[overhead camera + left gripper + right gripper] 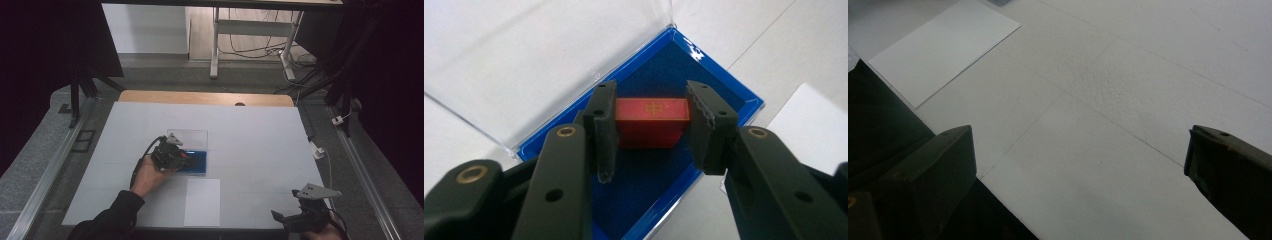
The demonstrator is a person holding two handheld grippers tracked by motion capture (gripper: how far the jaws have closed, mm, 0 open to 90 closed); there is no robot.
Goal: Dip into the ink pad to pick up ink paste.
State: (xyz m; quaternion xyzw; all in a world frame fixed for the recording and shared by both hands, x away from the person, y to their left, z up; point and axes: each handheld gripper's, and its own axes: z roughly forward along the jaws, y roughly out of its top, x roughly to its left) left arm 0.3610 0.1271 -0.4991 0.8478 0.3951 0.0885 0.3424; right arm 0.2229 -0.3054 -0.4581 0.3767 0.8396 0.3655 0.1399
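- Left gripper (651, 120): jaws clamped on a red block (651, 119), one pad on each short end. Left gripper view puts it dead centre of frame.
- Red block has a small gold mark on its top face. It sits over the dark blue lining of the blue case (744, 100); can't tell whether it rests on the lining or is lifted just clear.
- Blue case: shallow, bright blue rim, clear hinged lid (524, 55) swung open to the upper left of the left gripper view, lying back over the white table.
- High view: left gripper (186, 158) just left of centre, reaching into the blue case (200, 161) from the left, with the left hand (149, 175) below-left of it. Clear lid (192, 137) stands behind the case, toward the top of frame.
- White sheet of paper (202, 202) lies flat at lower centre of the high view, just below the case, not touching it. It shows at upper left of the right gripper view too (943, 47).
- Right gripper (1078, 165): jaws wide apart, nothing between them, bare white table surface (1128, 85) under them.
- High view: right gripper (290, 220) at the lower right, near the table's front edge, well apart from the case and the block.
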